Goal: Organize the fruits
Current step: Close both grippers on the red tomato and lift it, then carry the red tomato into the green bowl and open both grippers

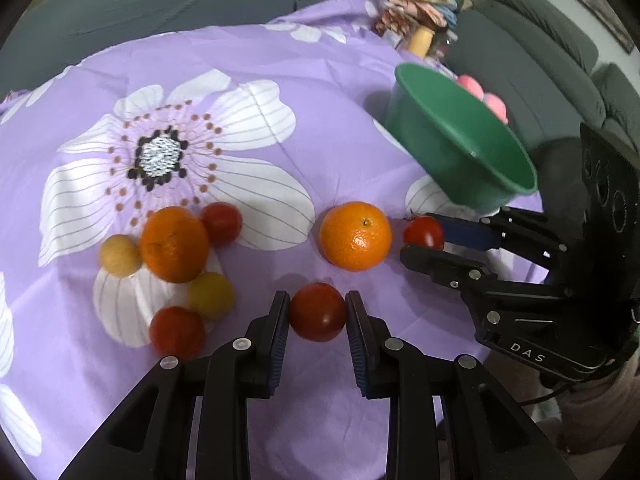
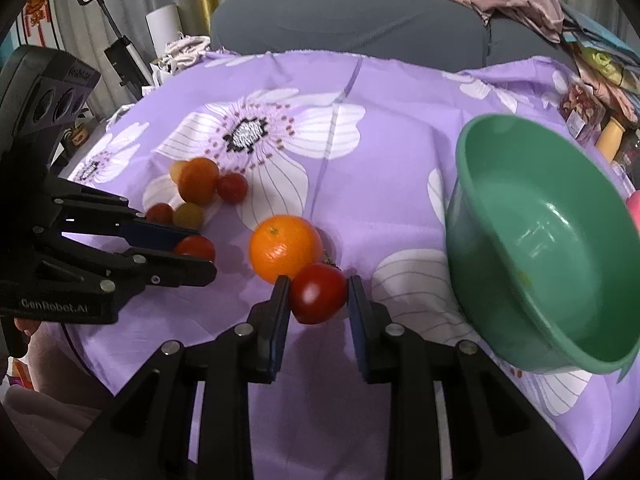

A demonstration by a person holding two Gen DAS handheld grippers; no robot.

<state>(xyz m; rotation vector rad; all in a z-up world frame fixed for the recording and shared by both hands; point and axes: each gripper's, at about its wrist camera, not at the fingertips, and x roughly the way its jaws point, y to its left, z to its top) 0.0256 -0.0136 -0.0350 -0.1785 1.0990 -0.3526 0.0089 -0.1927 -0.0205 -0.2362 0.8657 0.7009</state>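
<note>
Tomatoes are the fruit in hand, one per gripper. From the left wrist view, the left gripper is clenched on a red tomato, both pads pressed to its sides, near the front edge of the purple flowered cloth. Off to its right the right gripper clamps a smaller tomato, with a loose orange between the two. The green bowl tilts beyond, toward the cloth's right edge, nearer the right hand.

From the right wrist view, the right gripper grips its tomato just beside the orange. The bowl lies close on the right, mouth turned this way, so I judge this hand has the shorter carry.
</note>
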